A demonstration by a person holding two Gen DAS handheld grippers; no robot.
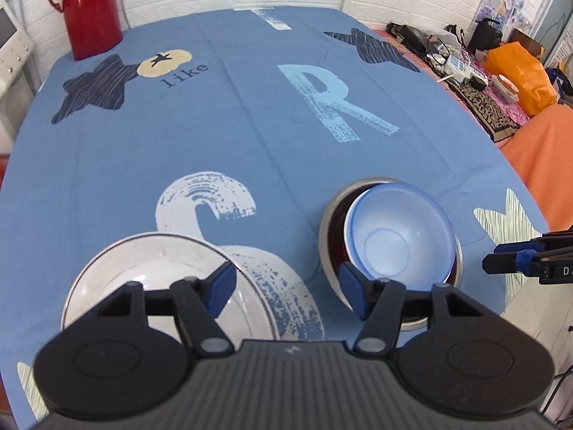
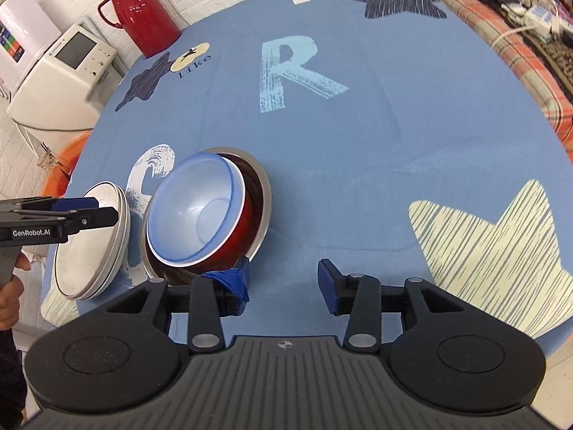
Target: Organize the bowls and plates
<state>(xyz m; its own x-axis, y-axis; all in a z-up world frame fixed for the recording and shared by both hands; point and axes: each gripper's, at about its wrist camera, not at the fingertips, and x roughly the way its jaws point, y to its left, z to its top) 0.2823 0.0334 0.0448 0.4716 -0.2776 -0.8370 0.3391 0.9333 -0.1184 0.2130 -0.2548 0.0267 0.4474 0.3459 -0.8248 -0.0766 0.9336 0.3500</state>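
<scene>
Both claws are sitting low over the worktop (image 1: 179, 136), so up close you mostly get black housing and blue-padded fingers. Left claw (image 1: 286, 288) is spread wide with nothing in it, hanging between the stack of white plates (image 1: 143, 265) on its left and the nested bowls on its right. Right claw (image 2: 283, 285) is spread too and empty, its left finger (image 2: 238, 283), wrapped in blue tape, just beside the bowl stack; can't tell if it's actually touching. So the bowls: pale blue bowl (image 2: 195, 211) sits tilted inside a red bowl (image 2: 236, 247), which sits in a steel bowl (image 2: 263, 193), all on the blue printed tablecloth. Plates are just beside them. Red thermos jug (image 1: 91, 7) stands at the far corner, well apart.
</scene>
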